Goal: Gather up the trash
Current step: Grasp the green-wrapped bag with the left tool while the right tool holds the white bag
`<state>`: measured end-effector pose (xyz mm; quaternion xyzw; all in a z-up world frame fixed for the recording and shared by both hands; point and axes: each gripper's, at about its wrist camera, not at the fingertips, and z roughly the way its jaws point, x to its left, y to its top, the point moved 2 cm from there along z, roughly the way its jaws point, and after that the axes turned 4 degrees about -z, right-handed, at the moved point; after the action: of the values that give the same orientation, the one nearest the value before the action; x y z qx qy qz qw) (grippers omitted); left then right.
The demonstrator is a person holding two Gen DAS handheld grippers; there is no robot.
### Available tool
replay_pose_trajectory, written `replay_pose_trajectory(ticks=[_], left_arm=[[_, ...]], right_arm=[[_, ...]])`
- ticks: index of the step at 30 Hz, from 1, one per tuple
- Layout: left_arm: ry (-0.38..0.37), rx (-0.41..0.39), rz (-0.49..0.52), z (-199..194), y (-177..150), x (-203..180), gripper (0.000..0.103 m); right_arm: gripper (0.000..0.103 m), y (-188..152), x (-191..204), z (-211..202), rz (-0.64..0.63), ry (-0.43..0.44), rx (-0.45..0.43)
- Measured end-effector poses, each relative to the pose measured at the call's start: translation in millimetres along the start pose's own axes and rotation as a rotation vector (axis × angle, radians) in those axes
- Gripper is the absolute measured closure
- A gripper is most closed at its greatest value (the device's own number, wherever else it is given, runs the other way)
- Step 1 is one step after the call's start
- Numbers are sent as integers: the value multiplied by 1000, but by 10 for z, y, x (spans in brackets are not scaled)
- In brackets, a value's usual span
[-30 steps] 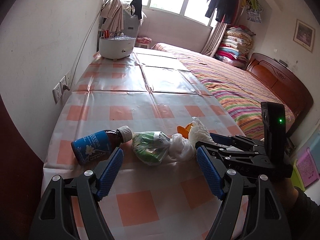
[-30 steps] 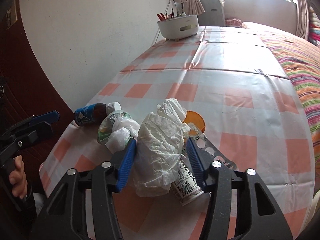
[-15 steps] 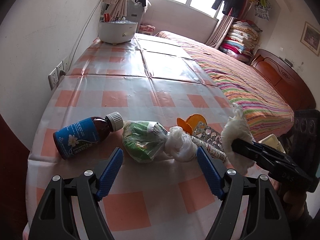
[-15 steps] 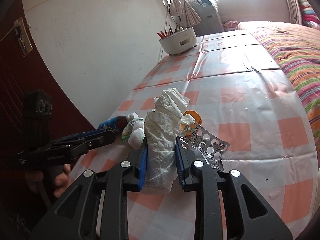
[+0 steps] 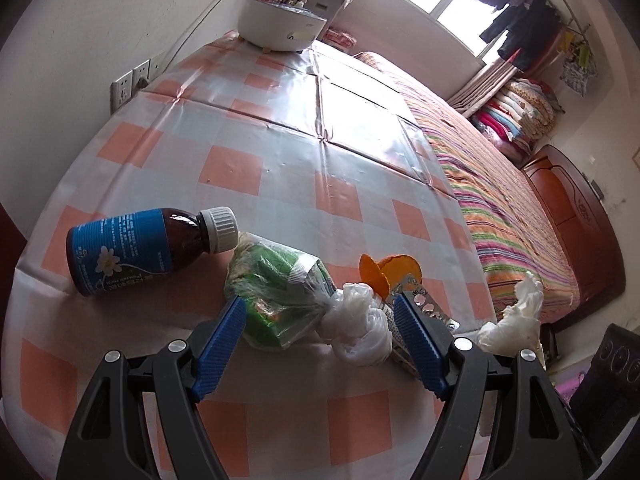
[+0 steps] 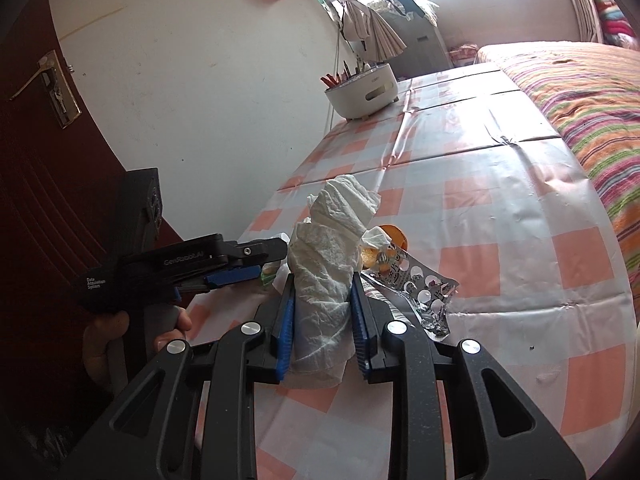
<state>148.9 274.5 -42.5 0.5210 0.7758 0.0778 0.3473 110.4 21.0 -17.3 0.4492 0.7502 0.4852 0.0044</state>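
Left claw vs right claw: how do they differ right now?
The left claw is open, its blue pads either side of the green bag on the table; the right claw is shut on the crumpled tissue. The left holds nothing and sits low over the trash; the right carries its tissue clear of the tabletop. Both have black frames and blue pads.

On the side of my left gripper (image 6: 236, 268), seen from the right wrist, I can read "GenRobot.AI" — and lower on its body, small white print: "Data Acquisition System". The brown bottle (image 5: 148, 246) has a blue label with a white flower and lines of print too small to read. The blister pack (image 6: 420, 292) carries characters — I can't make them out.
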Motion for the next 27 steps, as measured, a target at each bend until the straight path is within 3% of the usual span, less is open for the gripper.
replay_pose_trajectory(ticks=[6,12,16,27], left_arm=[[25,6,-46,87,32,47,25],[68,77,-62,307,-23,71,21],[69,30,-38,286,-35,35,21],[68,-49,12,205,-46,16,47]], right_arm=[[79,-19,-61,-39,15,11,0],[79,3,-110,-116,34,11,-21],[79,14,-164,-177,49,5,-38],[78,5,-265,-310,76,-12,-68]])
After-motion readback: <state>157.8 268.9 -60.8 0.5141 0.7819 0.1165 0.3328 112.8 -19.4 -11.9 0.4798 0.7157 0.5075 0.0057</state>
